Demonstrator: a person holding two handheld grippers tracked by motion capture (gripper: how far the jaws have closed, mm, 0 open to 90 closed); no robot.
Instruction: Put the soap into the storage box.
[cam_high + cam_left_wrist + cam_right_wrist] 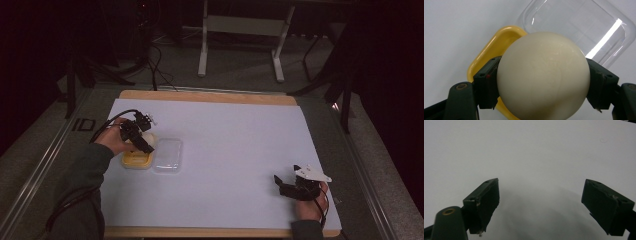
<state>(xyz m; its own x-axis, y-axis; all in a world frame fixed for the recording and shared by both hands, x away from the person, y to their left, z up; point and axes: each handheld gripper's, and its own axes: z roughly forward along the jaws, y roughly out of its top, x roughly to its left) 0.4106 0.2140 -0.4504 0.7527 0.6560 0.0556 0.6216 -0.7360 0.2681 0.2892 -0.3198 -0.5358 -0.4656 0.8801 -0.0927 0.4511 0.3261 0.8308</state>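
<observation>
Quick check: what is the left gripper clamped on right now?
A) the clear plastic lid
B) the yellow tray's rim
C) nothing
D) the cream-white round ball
D: in the left gripper view both black jaws press the sides of the cream-white round ball, over the yellow tray.

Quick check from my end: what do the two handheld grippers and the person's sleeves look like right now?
Both grippers are black with two blocky, flat-faced jaws. The left gripper trails a black cable that loops back past the hand. The right gripper carries a pale grey three-cornered plate on top. A brass-coloured rivet sits at a jaw pivot. The sleeves are dark grey-green.
</observation>
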